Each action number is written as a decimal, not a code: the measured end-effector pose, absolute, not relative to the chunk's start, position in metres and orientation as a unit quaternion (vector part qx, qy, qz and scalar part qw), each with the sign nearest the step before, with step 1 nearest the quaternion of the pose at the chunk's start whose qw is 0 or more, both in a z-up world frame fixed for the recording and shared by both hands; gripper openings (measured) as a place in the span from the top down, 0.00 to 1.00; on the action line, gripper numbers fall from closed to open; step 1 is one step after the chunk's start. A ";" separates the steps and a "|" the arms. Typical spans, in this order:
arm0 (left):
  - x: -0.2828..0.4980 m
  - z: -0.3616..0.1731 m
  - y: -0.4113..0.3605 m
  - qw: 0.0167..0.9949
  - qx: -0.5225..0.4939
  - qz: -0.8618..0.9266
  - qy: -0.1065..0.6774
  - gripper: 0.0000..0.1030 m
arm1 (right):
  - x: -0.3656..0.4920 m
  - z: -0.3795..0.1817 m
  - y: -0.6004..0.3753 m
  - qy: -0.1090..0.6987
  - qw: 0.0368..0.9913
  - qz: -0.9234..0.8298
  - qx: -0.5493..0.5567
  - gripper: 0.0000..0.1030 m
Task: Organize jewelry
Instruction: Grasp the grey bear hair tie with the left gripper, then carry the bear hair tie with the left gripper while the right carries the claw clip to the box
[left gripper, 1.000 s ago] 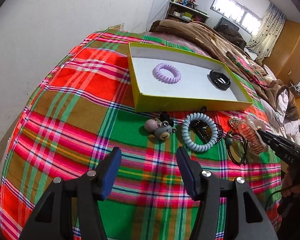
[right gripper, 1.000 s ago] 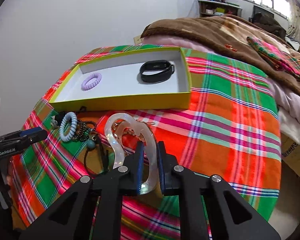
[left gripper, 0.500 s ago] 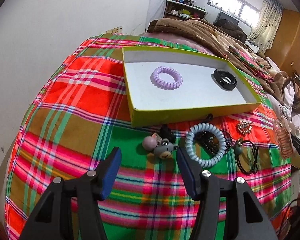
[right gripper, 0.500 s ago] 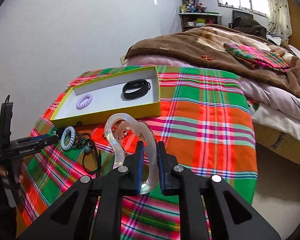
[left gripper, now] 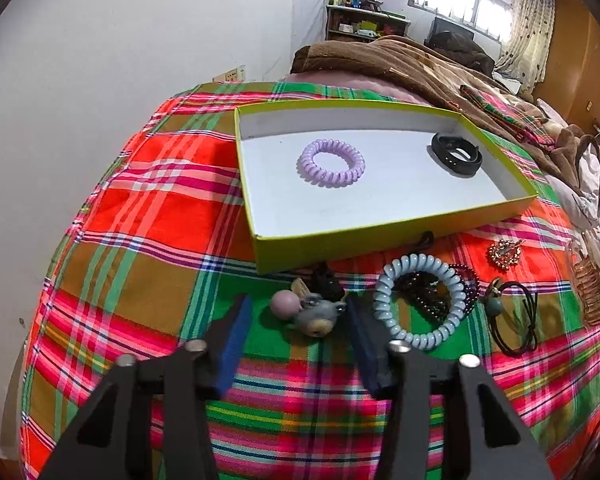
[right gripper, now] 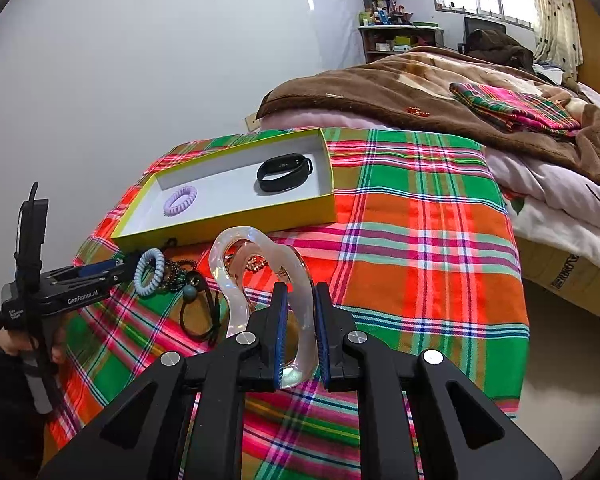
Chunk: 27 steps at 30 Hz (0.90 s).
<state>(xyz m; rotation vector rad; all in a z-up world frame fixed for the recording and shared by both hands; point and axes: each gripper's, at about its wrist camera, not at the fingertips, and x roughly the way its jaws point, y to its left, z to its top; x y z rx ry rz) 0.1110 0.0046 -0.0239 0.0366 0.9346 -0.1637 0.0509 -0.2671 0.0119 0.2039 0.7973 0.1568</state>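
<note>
left claw (left gripper: 296, 312): spread wide, low over the plaid cloth (left gripper: 148, 208), blue pads either side of the animal hair tie (left gripper: 314, 314); touching it or not, can't tell from this angle
right claw (right gripper: 302, 312): pinching the clear hair clip (right gripper: 236, 276) on its near loop, clip raised above the cloth
clear hair clip: translucent, curvy open shape, standing up out of the claw; also seen side-on at the right edge of the left wrist view (left gripper: 588, 280)
box (left gripper: 340, 246): shallow, yellow-green walls, white inside, lying on the plaid cloth
purple spiral tie (left gripper: 332, 163): inside the box, toward its left half, flat
black band (left gripper: 456, 155): inside the box, near the far right corner, well apart from the purple tie
animal hair tie: grey animal head with a pink ball (left gripper: 285, 305) touching it, black elastic behind, on the cloth just in front of the box wall
blue spiral tie (left gripper: 420, 300): on the cloth right of the animal tie, lying over a dark bead bracelet (left gripper: 432, 300)
black elastic (left gripper: 516, 320): thin loops with a teal bead, right of the blue spiral tie
gold brooch (left gripper: 504, 254): sparkly, on the cloth near the box's right front corner
brown blanket (right gripper: 420, 92): heaped on the bed beyond the cloth
folded plaid fabric (right gripper: 512, 108): on top of the brown blanket
shelf (right gripper: 396, 36): far wall, small items on it, too small to tell
</note>
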 end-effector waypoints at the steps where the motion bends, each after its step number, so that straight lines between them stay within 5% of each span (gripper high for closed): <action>1: 0.111 -0.024 0.005 0.889 0.019 -0.079 0.450 0.63 | 0.051 0.011 -0.267 0.387 0.913 0.076 0.100 0.87; 27: 0.088 0.000 0.011 0.902 0.018 -0.088 0.422 0.69 | 0.039 0.023 -0.265 0.374 0.919 0.070 0.104 0.87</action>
